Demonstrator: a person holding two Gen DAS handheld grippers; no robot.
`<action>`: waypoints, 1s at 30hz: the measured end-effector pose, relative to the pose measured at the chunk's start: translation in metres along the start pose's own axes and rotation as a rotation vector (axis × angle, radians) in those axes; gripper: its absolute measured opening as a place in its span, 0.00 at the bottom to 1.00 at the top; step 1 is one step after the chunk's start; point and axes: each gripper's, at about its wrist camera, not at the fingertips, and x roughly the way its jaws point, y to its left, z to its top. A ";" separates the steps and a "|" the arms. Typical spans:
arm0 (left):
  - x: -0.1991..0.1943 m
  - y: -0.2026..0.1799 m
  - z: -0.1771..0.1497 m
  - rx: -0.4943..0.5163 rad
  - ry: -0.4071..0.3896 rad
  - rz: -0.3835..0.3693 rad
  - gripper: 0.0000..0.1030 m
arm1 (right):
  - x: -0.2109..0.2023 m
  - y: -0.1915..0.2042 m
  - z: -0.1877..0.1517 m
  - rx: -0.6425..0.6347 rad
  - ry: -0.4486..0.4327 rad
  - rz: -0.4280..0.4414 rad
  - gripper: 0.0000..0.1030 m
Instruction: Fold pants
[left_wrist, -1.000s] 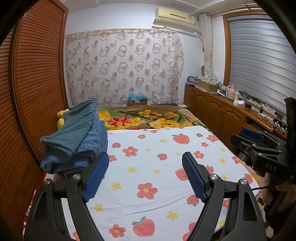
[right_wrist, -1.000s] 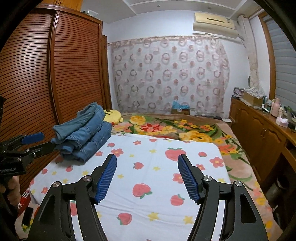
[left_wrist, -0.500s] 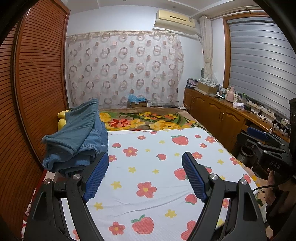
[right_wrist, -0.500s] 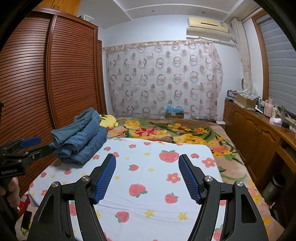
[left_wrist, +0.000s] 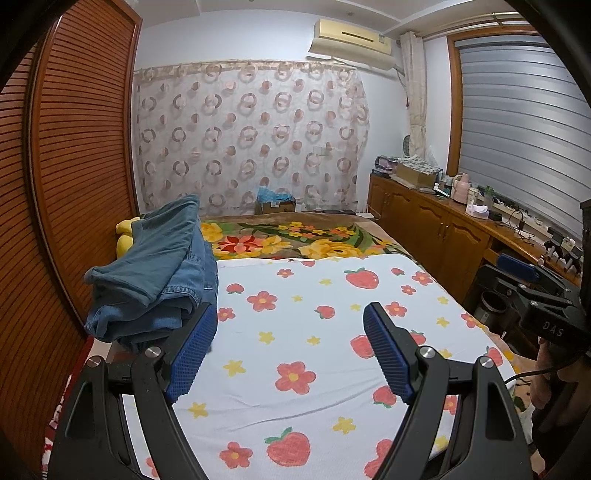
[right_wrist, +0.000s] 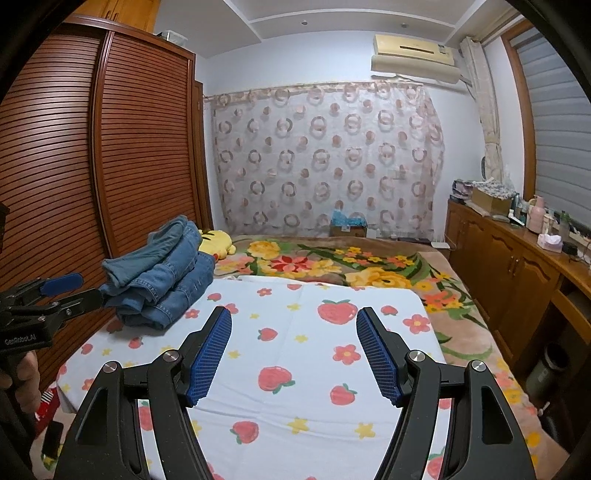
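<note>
A stack of folded blue denim pants (left_wrist: 155, 273) (right_wrist: 162, 273) lies at the left edge of the bed, on the white sheet with strawberries and flowers (left_wrist: 306, 332) (right_wrist: 295, 350). My left gripper (left_wrist: 290, 328) hovers open over the sheet, its left pad just right of the stack, nothing between the jaws. My right gripper (right_wrist: 293, 332) is open too, above the middle of the sheet, well right of the pants. Each gripper also shows at the edge of the other's view: the right one (left_wrist: 532, 291), the left one (right_wrist: 55, 295).
A slatted wooden wardrobe (right_wrist: 92, 166) runs along the left. A yellow plush toy (right_wrist: 218, 243) lies behind the pants. A floral blanket (right_wrist: 332, 266) covers the far half of the bed. A wooden cabinet (left_wrist: 443, 229) with clutter lines the right wall. A person's hand (right_wrist: 22, 373) holds the left gripper.
Both views have tilted up slightly, so the bed sits lower in frame. The pants stack has not moved and both grippers' jaws stay as wide as before.
</note>
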 end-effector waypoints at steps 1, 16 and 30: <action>0.001 0.002 0.000 -0.001 0.001 0.000 0.80 | 0.000 0.000 -0.001 0.001 0.000 -0.001 0.70; 0.002 0.004 0.000 -0.002 0.003 0.000 0.80 | 0.001 -0.004 0.000 0.003 0.005 -0.008 0.70; 0.002 0.004 0.000 -0.002 0.003 0.000 0.80 | 0.000 -0.005 -0.001 0.008 0.003 -0.007 0.70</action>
